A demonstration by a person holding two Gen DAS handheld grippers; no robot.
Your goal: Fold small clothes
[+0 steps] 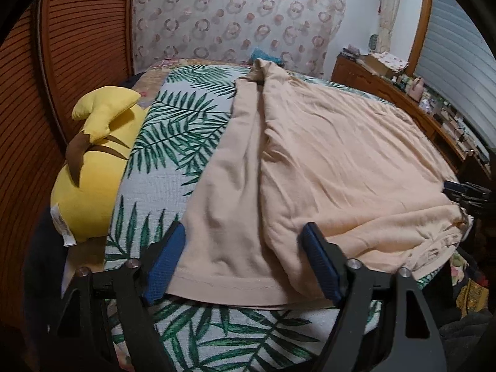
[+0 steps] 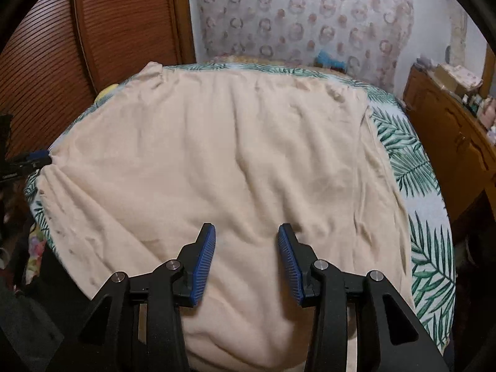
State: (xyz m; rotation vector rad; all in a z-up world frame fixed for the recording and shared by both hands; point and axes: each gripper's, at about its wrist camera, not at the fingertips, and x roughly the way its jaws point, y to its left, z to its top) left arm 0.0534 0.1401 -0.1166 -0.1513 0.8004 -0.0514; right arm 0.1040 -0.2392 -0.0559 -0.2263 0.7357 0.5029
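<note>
Though one side strip of the peach cotton garment (image 1: 325,155) is already turned in, the rest looks unfolded on the leaf-print bed cover (image 1: 186,117). Left tongs (image 1: 245,248) gape wide around its near hem; right tongs (image 2: 246,249) hover half-open above its middle, both empty. The yellow plush toy's (image 1: 93,167) tag is unreadable.
</note>
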